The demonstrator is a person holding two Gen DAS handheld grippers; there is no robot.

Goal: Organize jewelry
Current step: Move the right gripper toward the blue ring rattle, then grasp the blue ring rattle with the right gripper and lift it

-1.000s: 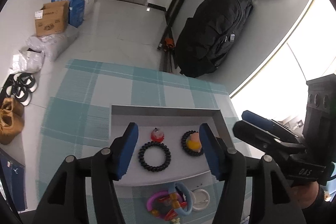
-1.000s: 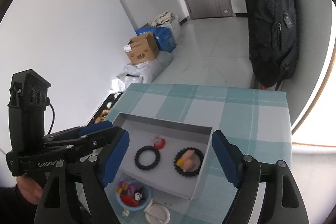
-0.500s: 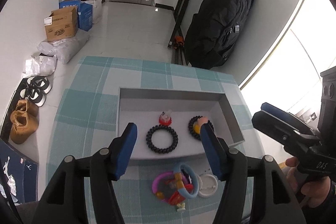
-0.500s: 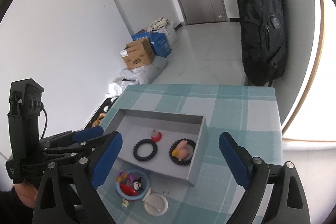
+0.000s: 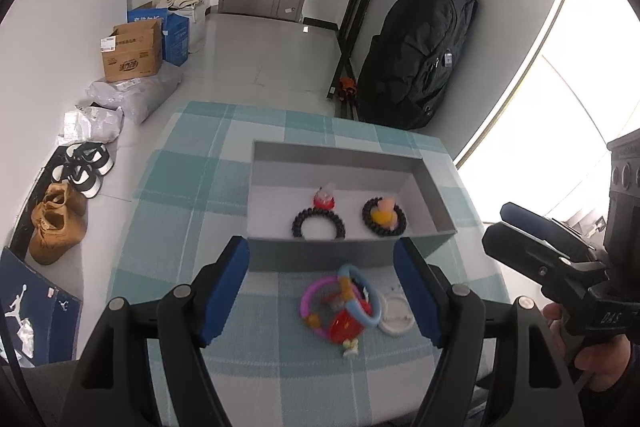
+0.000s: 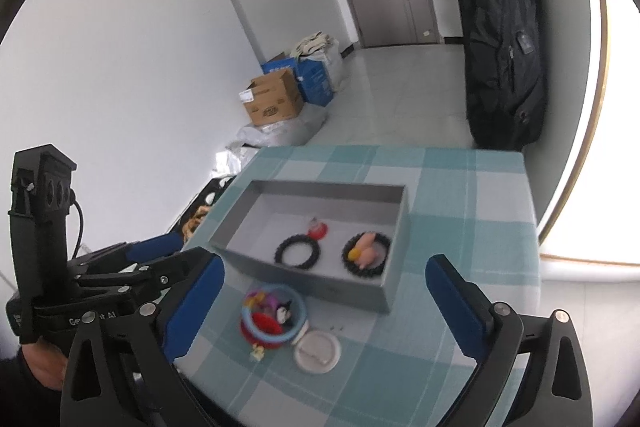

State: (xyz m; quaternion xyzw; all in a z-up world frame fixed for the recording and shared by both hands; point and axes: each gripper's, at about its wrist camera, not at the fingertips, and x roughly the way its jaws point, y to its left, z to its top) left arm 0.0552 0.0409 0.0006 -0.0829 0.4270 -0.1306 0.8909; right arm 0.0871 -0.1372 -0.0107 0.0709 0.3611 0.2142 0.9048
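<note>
Grey tray (image 5: 352,255) before bracelet pile (image 5: 340,307)

Teal checked tablecloth (image 5: 188,187), grey tray (image 5: 340,257), bracelet pile (image 5: 340,307), white lid (image 5: 396,317)

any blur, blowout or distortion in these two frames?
Left wrist view: window at right blown out to white; strong fisheye bend with dark corner vignette; tray and hair ties sharp. Right wrist view: slight motion blur on the tray and the pile of bands in front of it; window again overexposed; walls curve heavily.
</note>
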